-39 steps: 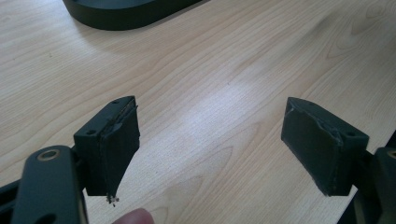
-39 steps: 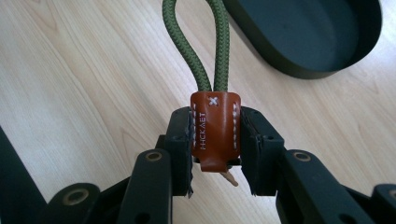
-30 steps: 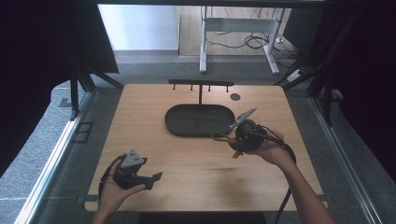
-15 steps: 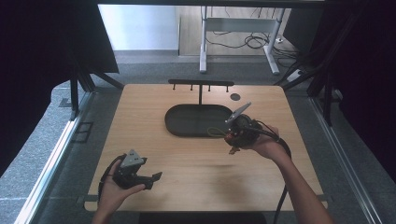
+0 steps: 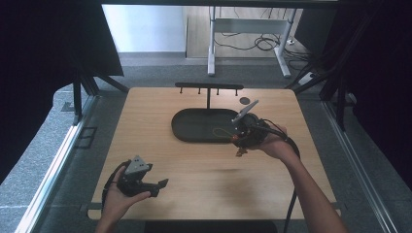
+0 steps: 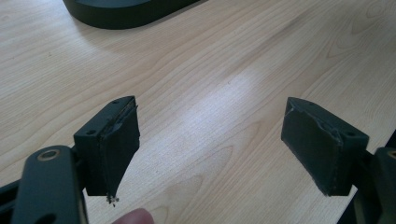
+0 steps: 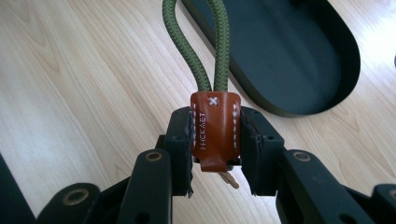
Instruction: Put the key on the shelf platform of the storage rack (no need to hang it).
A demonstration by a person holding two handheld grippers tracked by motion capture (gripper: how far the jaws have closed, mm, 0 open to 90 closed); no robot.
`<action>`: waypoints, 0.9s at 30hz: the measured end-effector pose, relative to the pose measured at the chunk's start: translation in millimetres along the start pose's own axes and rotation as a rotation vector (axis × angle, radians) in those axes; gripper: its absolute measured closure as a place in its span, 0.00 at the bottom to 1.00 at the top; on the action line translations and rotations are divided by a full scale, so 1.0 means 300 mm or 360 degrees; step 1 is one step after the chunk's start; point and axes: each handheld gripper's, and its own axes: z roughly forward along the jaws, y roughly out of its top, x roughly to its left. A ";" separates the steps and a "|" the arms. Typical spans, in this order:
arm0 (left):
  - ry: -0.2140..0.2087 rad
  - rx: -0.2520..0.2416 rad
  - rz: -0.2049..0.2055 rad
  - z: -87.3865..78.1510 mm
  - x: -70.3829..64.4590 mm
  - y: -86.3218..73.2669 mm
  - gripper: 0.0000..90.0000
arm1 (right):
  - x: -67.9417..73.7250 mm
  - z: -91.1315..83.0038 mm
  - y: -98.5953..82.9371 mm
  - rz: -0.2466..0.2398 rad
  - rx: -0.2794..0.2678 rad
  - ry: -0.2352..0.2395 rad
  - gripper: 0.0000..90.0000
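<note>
In the right gripper view a brown leather tab (image 7: 215, 128) with white stitching is clamped between the jaws of my right gripper (image 7: 215, 149). A loop of green cord (image 7: 205, 51) runs from the tab toward the black oval tray (image 7: 289, 51). From above, the right gripper (image 5: 241, 138) sits at the tray's (image 5: 194, 131) right end, and the thin cord loop (image 5: 221, 132) reaches over the tray. My left gripper (image 5: 158, 184) is low at the front left of the table. Its jaws stand wide apart over bare wood in the left gripper view (image 6: 224, 144), with nothing between them.
A black rack with small hooks (image 5: 209, 87) stands behind the tray near the far edge. A small dark disc (image 5: 245, 101) lies at the back right. The tray's edge (image 6: 116, 9) lies well ahead of the left gripper. Light wood spans between the hands.
My right gripper has moved a little left and farther from the person, up to the tray's right end, still holding the strap. The left gripper has stayed put.
</note>
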 end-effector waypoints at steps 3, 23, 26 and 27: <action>-0.0007 0.0001 0.0000 0.001 -0.002 0.001 0.22 | -0.004 -0.002 0.011 -0.0001 -0.0010 0.0016 0.74; -0.0014 0.0004 0.0004 -0.003 0.003 0.000 0.22 | -0.016 0.009 0.086 -0.0019 -0.0006 0.0069 0.74; -0.0014 0.0002 0.0000 -0.004 0.004 -0.001 0.22 | -0.016 0.013 0.099 -0.0038 0.0006 0.0073 0.74; -0.0015 0.0002 -0.0002 -0.003 0.004 -0.001 0.22 | -0.017 0.019 0.107 -0.0037 0.0010 0.0075 0.74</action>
